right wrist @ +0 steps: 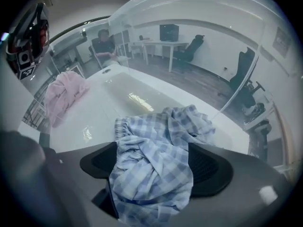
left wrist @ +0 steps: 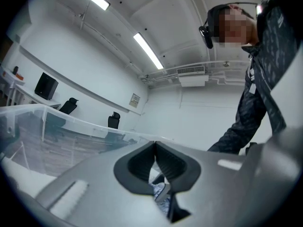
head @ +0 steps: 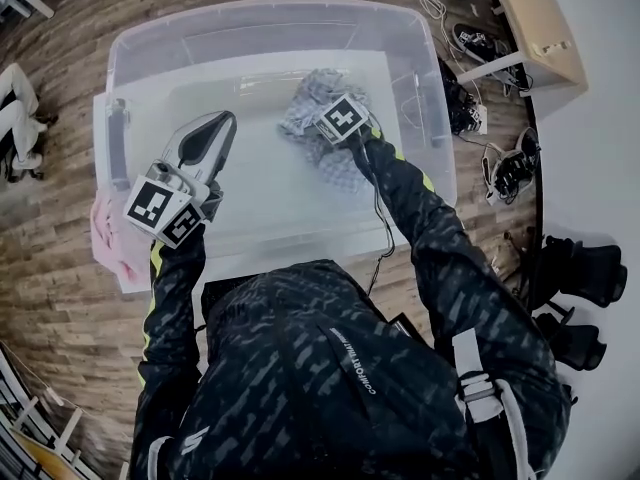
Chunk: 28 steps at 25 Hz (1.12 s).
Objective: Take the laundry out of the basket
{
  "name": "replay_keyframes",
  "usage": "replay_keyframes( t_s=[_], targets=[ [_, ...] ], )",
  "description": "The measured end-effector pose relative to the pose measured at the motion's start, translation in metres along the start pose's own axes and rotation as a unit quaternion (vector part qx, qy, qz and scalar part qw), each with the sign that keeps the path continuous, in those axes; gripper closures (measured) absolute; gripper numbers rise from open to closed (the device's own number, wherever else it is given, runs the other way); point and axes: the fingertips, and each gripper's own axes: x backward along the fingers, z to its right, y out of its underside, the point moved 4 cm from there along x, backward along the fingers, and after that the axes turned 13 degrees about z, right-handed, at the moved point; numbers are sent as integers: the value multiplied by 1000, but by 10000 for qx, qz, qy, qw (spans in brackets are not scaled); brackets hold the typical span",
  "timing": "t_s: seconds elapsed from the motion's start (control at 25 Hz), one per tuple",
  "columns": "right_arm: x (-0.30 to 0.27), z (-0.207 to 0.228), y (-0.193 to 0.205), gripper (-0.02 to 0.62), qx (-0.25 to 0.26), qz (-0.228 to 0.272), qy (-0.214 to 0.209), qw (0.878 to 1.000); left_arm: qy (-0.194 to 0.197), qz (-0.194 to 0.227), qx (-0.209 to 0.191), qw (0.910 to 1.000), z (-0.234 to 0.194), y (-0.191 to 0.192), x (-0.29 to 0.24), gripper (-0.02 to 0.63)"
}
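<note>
A clear plastic basket (head: 270,13) stands on the wooden floor. A blue plaid cloth (head: 308,96) lies crumpled on its white bottom, at the right. My right gripper (head: 338,130) points steeply down into the basket, right over that cloth. In the right gripper view the plaid cloth (right wrist: 156,141) is bunched between the wide-apart jaws of the right gripper (right wrist: 154,165), which stands open. My left gripper (head: 214,126) is held level over the basket's left part, shut with nothing in it (left wrist: 155,148). A pink cloth (head: 110,233) hangs at the basket's left outer edge.
Shoes and cables (head: 480,48) lie on the floor to the right of the basket, beside a light wooden table (head: 540,18). Black boots (head: 580,268) stand further right. The pink cloth (right wrist: 64,96) and the basket's tall clear wall (right wrist: 246,79) show in the right gripper view.
</note>
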Motion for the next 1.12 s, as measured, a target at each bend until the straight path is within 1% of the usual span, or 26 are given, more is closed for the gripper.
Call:
replay_keyframes(
  t_s=[0.12,0.16,0.36,0.52,0.96,1.04,1.08,1.12],
  targets=[
    [-10,7,9,53,46,-101,77,9999,3,-17,12,10000,-2,3,0,597],
    [-12,9,11,44,15,-102,65,9999,3,-25,4,10000,-2,3,0,597],
    [-25,12,20,25,-328,-75,-107,9994,-18,-50,-34,10000,-3,4,-1,597],
    [-32,11,21,15,-400,-136,-181,9989,-18,-78,-63,9999,-4,5,-1,597],
    [-37,5,14,18,-403,-72,-59,9991,-34,-2,-91,10000,-3,-2,2,597],
    [-37,5,13,36,-398,-41,-66,9992,-49,20,-103,9999,-4,-2,2,597],
    [-37,5,12,55,-402,-17,-81,9992,-59,27,-111,9999,-4,-2,2,597],
    [-38,4,9,88,-417,20,-99,9991,-65,31,-121,9999,-5,-2,2,597]
  ],
)
